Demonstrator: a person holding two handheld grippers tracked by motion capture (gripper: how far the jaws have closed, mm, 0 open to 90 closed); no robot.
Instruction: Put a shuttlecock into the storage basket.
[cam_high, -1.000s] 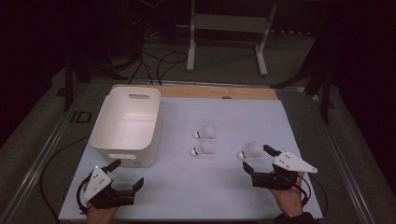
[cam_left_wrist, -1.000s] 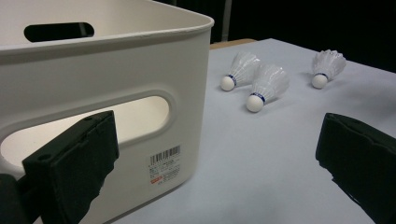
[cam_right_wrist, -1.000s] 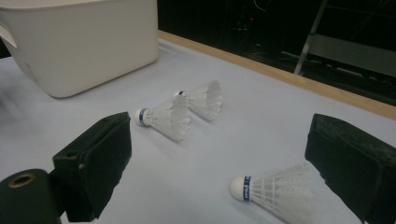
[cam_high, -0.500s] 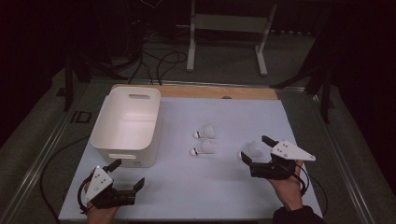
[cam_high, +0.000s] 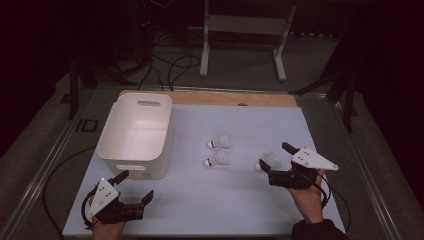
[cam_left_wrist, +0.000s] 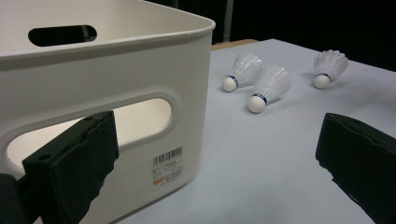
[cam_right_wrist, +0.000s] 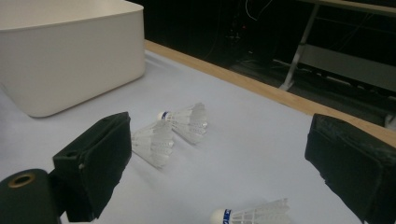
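now the shuttlecock (cam_high: 270, 159) lies between the right tool (cam_high: 272, 162) jaws (spread wide) — untouched.

Nearest shuttlecock (cam_high: 270, 159): white feather skirt, white cork with a blue band, on its side on the pale sheet, just ahead of the right gripper (cam_high: 272, 162) and about between its spread jaws; in the right gripper view it lies low in the frame, cork pointing left

Middle shuttlecock (cam_high: 216, 160): same white make with a blue band, on its side, cork pointing left, near the white bin (cam_high: 135, 135) but apart from it

Far shuttlecock (cam_high: 219, 142): same kind, on its side, cork left, just behind the middle one, close but not clearly touching

Grouping: two lie as a near pair at mid-sheet; the third rests apart to the right
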